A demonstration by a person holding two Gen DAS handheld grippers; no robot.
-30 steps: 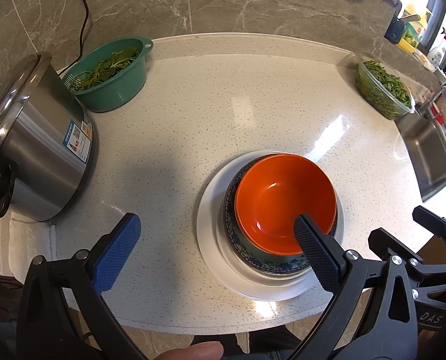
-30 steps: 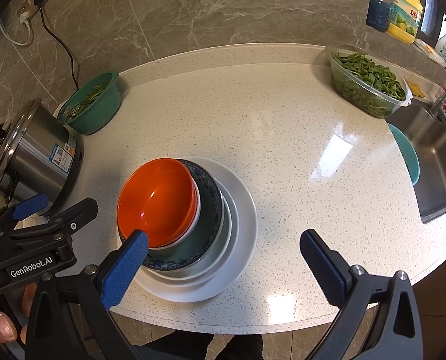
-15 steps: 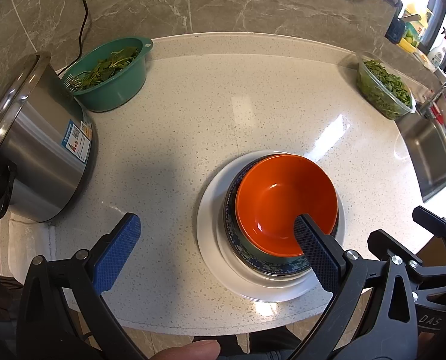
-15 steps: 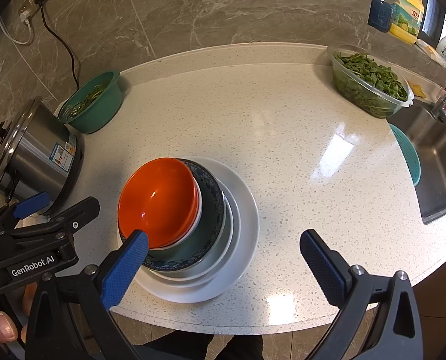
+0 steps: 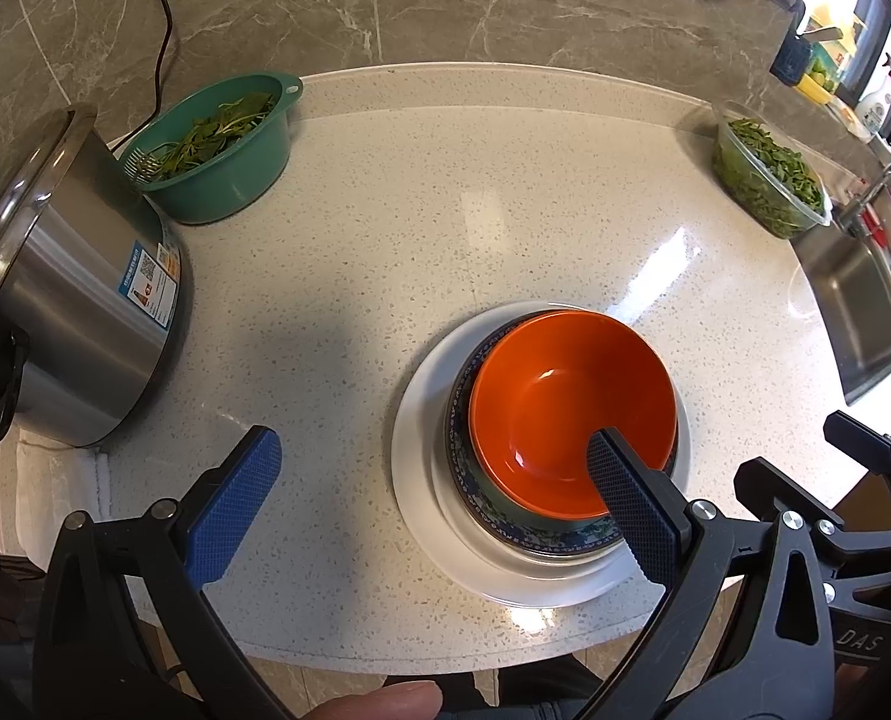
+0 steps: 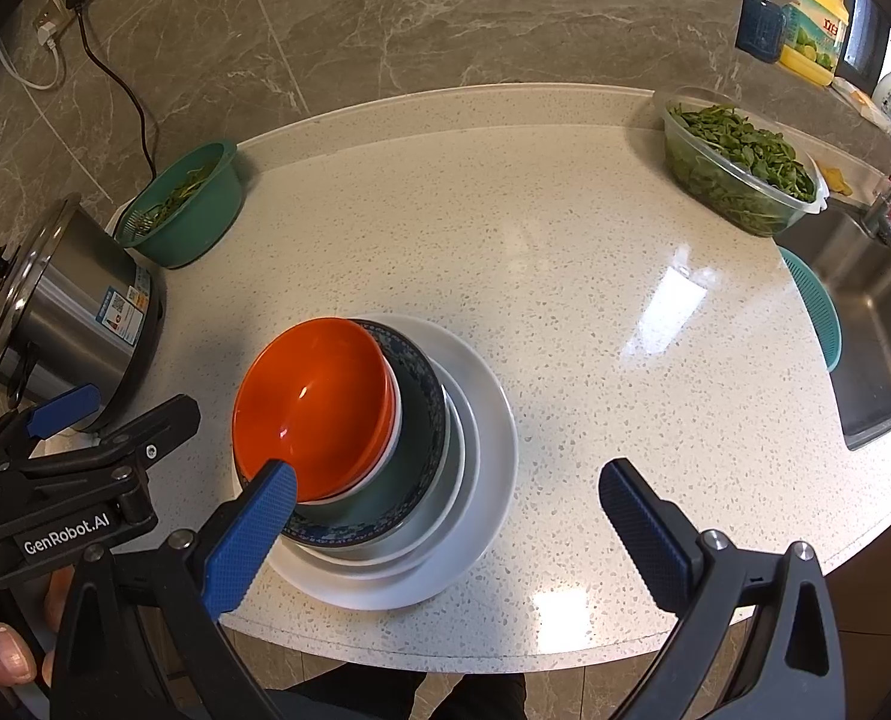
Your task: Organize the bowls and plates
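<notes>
An orange bowl point(image 5: 571, 402) sits upright on top of the stack, nested in a dark green bowl with a blue patterned rim point(image 6: 421, 420). Beneath lie a smaller white plate point(image 6: 463, 450) and a large white plate point(image 5: 415, 456), resting on the speckled countertop near its front edge.

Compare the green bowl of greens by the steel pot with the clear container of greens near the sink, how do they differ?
The green bowl is round, opaque teal plastic; the clear container is see-through and more oblong. The green bowl holds a thin scatter of leafy stems, while the clear container is piled nearly to its rim. The green bowl sits beside the steel pot, the clear container next to the sink. Both rest upright on the counter, uncovered, holding greens.
</notes>
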